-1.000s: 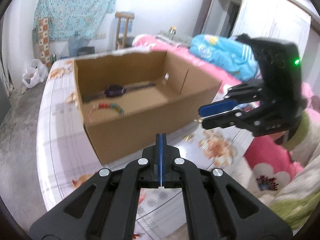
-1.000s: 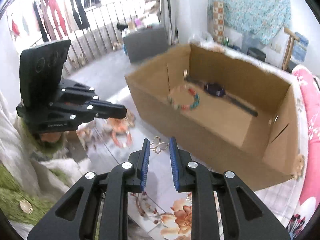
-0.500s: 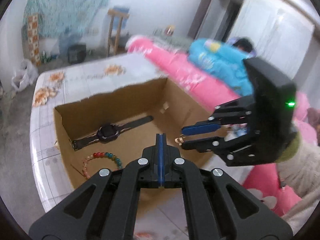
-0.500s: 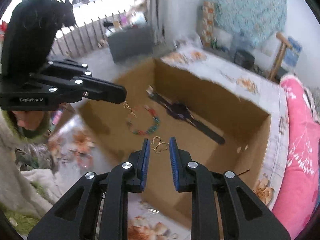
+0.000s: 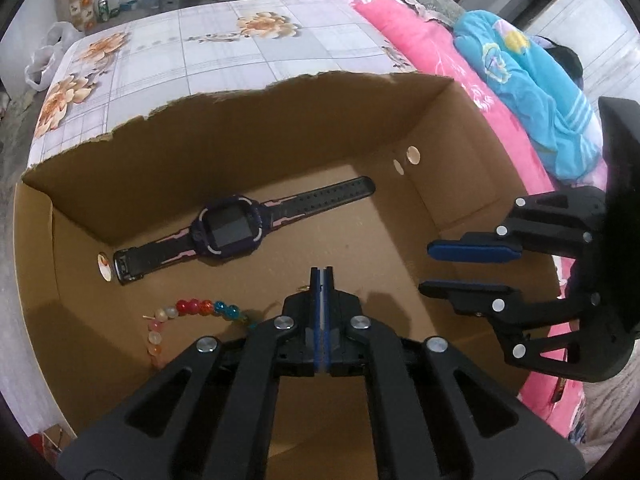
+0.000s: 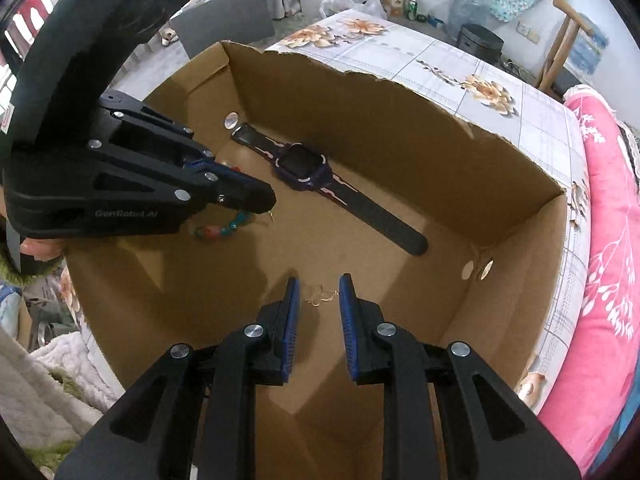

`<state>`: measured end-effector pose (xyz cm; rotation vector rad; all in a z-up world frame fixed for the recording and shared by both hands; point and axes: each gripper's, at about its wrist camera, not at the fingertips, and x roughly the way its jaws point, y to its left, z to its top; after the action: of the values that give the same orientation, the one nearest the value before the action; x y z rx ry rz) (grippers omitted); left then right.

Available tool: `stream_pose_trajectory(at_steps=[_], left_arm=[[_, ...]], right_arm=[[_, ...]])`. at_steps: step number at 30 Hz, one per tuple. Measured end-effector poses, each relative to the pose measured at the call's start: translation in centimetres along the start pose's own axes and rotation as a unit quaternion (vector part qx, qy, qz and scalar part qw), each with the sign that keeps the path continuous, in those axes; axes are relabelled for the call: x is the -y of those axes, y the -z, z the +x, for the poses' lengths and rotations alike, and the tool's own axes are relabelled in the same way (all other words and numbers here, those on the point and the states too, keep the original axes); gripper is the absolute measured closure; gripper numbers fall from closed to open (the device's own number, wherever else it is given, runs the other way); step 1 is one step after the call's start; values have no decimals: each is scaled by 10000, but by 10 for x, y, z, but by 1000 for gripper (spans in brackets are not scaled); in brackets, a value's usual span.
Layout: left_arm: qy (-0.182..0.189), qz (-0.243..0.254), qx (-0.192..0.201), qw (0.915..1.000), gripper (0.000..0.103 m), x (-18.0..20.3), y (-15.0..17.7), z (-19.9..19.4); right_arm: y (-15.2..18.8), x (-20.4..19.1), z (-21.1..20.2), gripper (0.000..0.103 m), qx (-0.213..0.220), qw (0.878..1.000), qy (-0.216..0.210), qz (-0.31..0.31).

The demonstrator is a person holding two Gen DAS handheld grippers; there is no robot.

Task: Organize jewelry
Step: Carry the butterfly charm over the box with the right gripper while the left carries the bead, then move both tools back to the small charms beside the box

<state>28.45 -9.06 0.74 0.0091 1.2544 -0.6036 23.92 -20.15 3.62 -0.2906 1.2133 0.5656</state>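
Both grippers hang inside an open cardboard box (image 5: 248,148) that holds a dark purple watch (image 5: 230,230) and a coloured bead bracelet (image 5: 188,312). My left gripper (image 5: 321,274) is shut on a small gold earring (image 5: 304,289), of which only a bit shows at its tip; it also shows in the right wrist view (image 6: 272,216). My right gripper (image 6: 319,294) is open, with a gold butterfly earring (image 6: 320,295) lying on the box floor (image 6: 360,264) between its fingertips. The watch (image 6: 304,168) and bracelet (image 6: 222,228) show there too.
The box stands on a flower-patterned table (image 5: 208,48). Pink and blue bedding (image 5: 520,80) lies to the right. A wooden chair (image 6: 568,36) and a dark bin (image 6: 478,42) stand beyond the table. White fleece (image 6: 48,380) lies near the box.
Both grippers have moved from beside the box to over it and down inside. My right gripper has opened and let the butterfly earring go onto the box floor.
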Motion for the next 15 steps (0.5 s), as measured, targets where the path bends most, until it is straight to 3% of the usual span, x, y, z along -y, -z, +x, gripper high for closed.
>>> stream_pose_trajectory(at_steps=[2, 8, 15], left_arm=[[-100, 2, 93, 9999, 78, 1, 0, -1], [-134, 148, 222, 9996, 72, 6, -2, -5], [-87, 265, 566, 9980, 71, 14, 0, -26]], right_arm=[[1, 1, -1, 82, 58, 10000, 7, 32], [4, 8, -8, 82, 203, 9996, 17, 183], [12, 11, -29, 82, 529, 9979, -21, 383]])
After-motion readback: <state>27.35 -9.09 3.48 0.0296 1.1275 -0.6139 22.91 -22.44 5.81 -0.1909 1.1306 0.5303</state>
